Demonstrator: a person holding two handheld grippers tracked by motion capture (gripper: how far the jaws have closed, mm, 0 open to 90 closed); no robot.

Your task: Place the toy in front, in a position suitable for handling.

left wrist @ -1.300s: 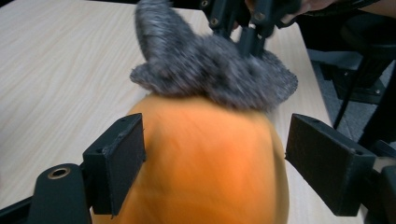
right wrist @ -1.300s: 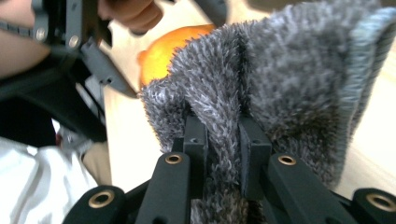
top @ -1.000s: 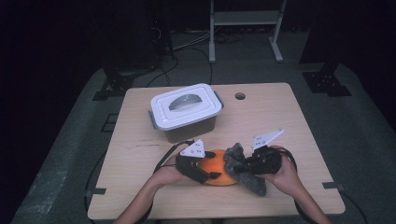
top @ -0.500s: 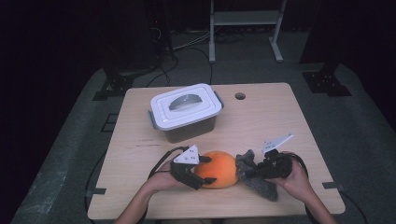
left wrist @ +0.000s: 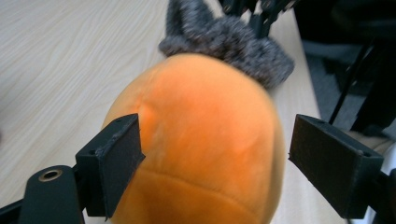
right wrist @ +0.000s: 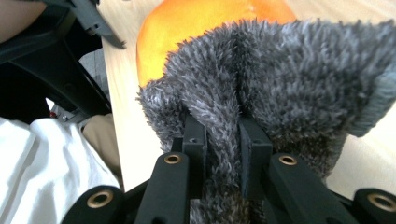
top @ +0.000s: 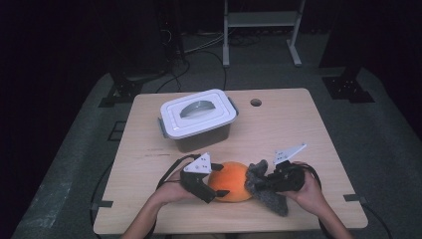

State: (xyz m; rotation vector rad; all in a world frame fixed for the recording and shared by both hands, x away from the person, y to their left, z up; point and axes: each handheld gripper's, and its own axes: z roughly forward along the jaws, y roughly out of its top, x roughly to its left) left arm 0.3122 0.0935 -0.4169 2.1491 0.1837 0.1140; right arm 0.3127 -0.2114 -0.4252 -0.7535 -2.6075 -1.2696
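**Stock on my surface: one orange plush ball, one grey fuzzy cloth, one lidded box**

Item 1. Orange plush ball (top: 230, 181). It lies at the near middle of the wooden surface (top: 298, 129), between my two hands. In the left gripper view it sits between my left claw's two black jaws.

Item 2. Left claw (top: 217, 188). It is held in my left hand at the ball's left side. Its jaws have just been opening, with the ball between them. One pad (left wrist: 119, 158) lies right at the plush; the other stands clear, with a gap showing beside the ball. This claw is open.

Item 3. Grey fuzzy cloth (top: 266, 189). It is bunched against the ball's right side and touches it, and part of it rests on the surface near the front edge.

Item 4. Right claw (right wrist: 223, 140). It is held in my right hand, jaws closed tight and pinching a fold of the grey cloth.

Item 5. White-lidded grey box (top: 197, 119). It is closed and stands farther back on the surface, well apart from the ball.
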